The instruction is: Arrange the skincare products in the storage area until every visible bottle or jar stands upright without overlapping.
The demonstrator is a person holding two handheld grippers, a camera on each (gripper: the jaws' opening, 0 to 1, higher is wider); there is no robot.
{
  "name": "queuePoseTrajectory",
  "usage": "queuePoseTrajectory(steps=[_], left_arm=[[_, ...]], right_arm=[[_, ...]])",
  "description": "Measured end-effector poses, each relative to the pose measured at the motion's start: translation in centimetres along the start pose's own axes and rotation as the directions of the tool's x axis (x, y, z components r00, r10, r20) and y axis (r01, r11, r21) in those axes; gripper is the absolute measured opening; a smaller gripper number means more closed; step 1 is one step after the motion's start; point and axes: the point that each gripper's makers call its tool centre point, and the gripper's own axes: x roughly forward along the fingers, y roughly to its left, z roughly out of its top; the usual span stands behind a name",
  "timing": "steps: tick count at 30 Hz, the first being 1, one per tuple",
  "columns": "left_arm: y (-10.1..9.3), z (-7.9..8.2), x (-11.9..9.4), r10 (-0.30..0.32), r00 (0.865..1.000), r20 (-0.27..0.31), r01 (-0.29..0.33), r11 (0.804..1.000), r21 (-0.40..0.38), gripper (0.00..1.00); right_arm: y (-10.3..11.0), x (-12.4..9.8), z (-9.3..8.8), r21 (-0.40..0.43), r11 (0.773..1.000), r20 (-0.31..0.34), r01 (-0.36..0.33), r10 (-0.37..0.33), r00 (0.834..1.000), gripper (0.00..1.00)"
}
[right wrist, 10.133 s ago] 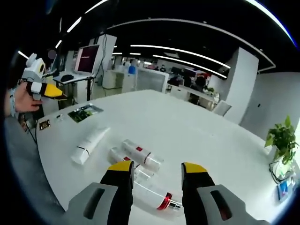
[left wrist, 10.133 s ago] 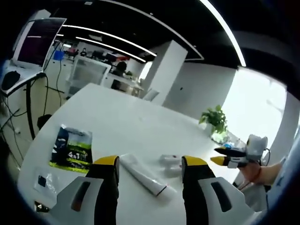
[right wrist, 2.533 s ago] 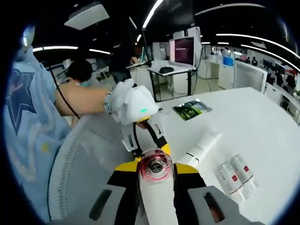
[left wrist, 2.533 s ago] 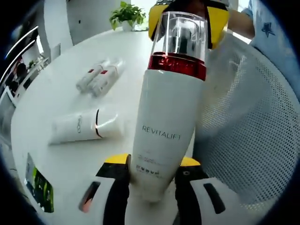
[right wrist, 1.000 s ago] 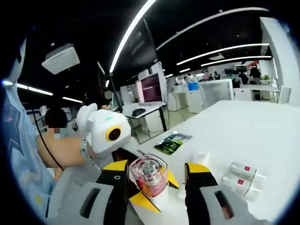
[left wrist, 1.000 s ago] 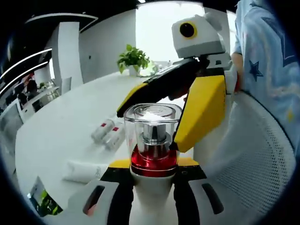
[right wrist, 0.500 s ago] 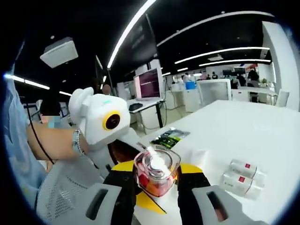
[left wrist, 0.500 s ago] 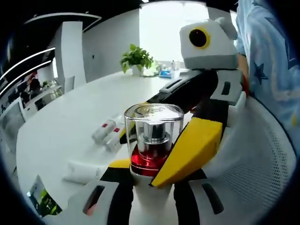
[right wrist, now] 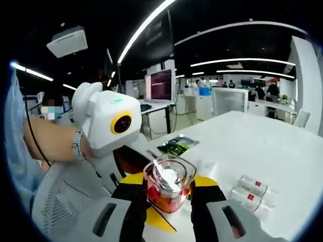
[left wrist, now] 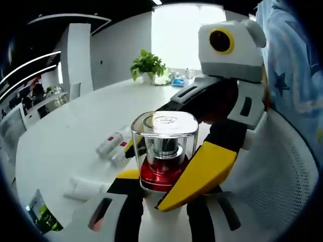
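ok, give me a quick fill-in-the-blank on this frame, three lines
1. Both grippers close on the pump bottle, whose collar is ____.
2. Its cap is ____ plastic.
3. Behind it, two small bottles lie on the ____ table.

Missing words: red; clear; white

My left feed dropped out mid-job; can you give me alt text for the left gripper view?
A white pump bottle with a red collar and clear cap stands upright between the left tool jaws, with the right tool closed around its neck. Beyond, on the white table, lie two small bottles and a white tube.
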Motion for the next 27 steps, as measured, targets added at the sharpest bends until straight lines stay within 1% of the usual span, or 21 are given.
queuePoseTrajectory(steps=[2,5,11,15,23,27], left_arm=[[0.04,0.44,-0.02,-0.002,1.000,0.021,0.003,1.000,-0.006,0.32],[0.09,0.72,0.03,-0.005,0.999,0.037,0.005,1.000,-0.009,0.32],[0.06,0.46,0.74,-0.018,0.999,0.039,0.018,1.000,-0.024,0.32],[0.05,0.42,0.90,-0.015,0.999,0.043,0.016,1.000,-0.024,0.32],[0.00,0.50,0.85,-0.026,0.998,0.058,0.028,0.999,-0.037,0.32],[-0.18,-0.06,0.63,-0.061,0.997,0.037,0.064,0.994,-0.090,0.33]], right_arm=[[-0.05,-0.23,0.33,-0.019,1.000,0.011,0.007,-0.006,1.000,0.28],[-0.21,-0.30,0.46,-0.037,0.999,0.014,0.013,-0.013,1.000,0.27],[-0.68,-0.36,-0.19,-0.041,0.999,-0.023,0.029,-0.029,0.999,0.27],[-0.80,-0.37,-0.31,-0.055,0.998,-0.031,0.039,-0.040,0.999,0.27],[-0.84,-0.35,-0.30,-0.065,0.997,-0.027,0.045,-0.047,0.999,0.27],[-0.43,-0.09,-0.30,-0.088,0.995,-0.021,0.040,-0.042,0.999,0.28]])
